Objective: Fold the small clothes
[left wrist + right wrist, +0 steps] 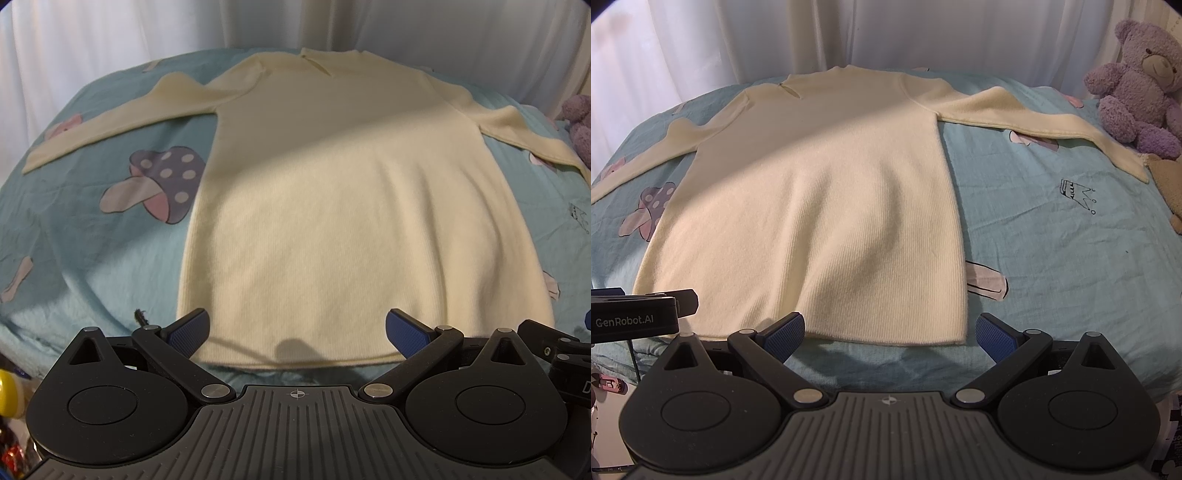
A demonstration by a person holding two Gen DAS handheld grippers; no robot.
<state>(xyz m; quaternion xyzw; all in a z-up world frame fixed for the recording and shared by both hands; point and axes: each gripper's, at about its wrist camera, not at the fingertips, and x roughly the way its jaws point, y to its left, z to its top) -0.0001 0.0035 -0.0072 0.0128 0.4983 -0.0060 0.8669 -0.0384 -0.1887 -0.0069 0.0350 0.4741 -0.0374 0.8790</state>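
A cream knit sweater [332, 221] [820, 206] lies flat on a teal bedsheet, collar at the far end, both long sleeves spread out to the sides, hem nearest me. My left gripper [297, 332] is open just above the hem's middle, its blue pads wide apart with nothing between them. My right gripper [890, 332] is open too, at the hem's right corner, holding nothing. The other gripper's black body [635, 317] shows at the left edge of the right wrist view.
The teal sheet [1052, 240] carries mushroom [162, 181] and crown prints. A purple teddy bear [1141, 81] sits at the far right near the right sleeve's cuff, with a beige plush [1171, 184] below it. White curtains [110, 33] hang behind the bed.
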